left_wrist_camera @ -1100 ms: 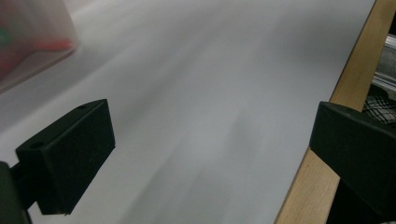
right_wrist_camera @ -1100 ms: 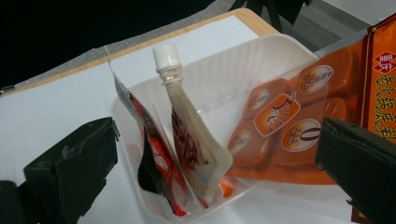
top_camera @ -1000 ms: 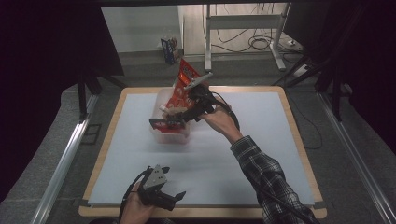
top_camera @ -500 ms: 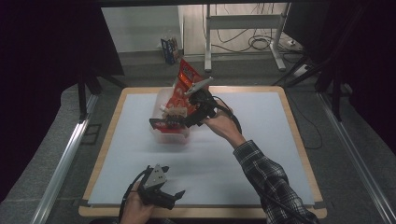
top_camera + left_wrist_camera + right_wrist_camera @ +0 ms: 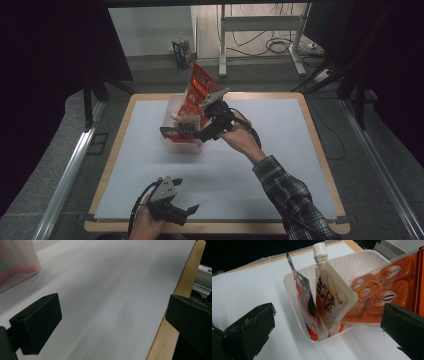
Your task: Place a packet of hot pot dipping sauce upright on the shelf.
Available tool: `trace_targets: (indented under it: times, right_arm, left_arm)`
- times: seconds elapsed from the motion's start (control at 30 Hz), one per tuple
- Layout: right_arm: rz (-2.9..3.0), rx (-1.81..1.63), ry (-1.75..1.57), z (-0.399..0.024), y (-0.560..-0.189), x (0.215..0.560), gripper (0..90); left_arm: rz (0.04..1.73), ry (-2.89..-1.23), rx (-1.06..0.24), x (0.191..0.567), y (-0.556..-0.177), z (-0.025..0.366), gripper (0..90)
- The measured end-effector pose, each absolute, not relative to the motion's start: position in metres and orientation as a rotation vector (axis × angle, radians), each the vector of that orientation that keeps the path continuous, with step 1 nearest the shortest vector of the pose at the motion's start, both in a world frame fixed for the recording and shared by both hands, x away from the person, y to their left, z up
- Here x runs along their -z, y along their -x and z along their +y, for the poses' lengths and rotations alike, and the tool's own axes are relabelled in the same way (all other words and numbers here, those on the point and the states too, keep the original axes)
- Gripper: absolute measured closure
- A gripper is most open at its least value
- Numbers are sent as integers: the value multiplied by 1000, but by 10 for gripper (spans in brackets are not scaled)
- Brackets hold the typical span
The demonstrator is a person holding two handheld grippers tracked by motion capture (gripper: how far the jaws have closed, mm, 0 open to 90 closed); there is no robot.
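A person works at a white-topped table point(image 5: 280, 165) with a two-jaw gripper in each hand. The right gripper point(image 5: 181, 131) hovers over a translucent plastic tub point(image 5: 294, 293) standing toward the far left of the table, its jaws spread wide and holding nothing. In the right gripper view the tub's contents lie straight ahead between those jaws: one white spouted pouch point(image 5: 332, 298) standing upright, its long axis pointing up with the screw cap on top; one thin red and black sachet point(image 5: 305, 305) just left of it, also on edge; and one large orange snack bag point(image 5: 384, 282) leaning out over the tub's right rim. That makes three packets in one tub. The right gripper is much the nearer hand. The left gripper point(image 5: 181, 210) rests well apart at the table's near edge, jaws open and empty.
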State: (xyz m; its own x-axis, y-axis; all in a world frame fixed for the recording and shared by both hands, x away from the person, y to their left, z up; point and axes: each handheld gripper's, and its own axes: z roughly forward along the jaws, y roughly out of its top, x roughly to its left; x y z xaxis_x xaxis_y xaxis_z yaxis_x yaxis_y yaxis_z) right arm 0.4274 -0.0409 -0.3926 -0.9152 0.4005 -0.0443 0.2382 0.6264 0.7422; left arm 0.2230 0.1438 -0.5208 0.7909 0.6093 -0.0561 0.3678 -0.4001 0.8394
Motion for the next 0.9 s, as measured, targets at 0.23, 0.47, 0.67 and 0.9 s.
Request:
trace_targets:
  times: [0.23, 0.47, 0.67, 0.9]
  right_arm:
    - [2634, -1175, -520, -47, -421, 395, 0]
    - [2636, -1181, -518, -53, -414, 398, 0]
    - [2632, -1197, -521, -59, -408, 399, 0]
    - [2619, -1211, -509, -66, -400, 398, 0]
  left_arm:
    - [718, -2040, -342, 521, -222, 143, 0]
    - [709, -2047, -368, 521, -222, 142, 0]
    - [711, -2046, -372, 521, -222, 143, 0]
    - [714, -2057, -380, 521, -222, 142, 0]
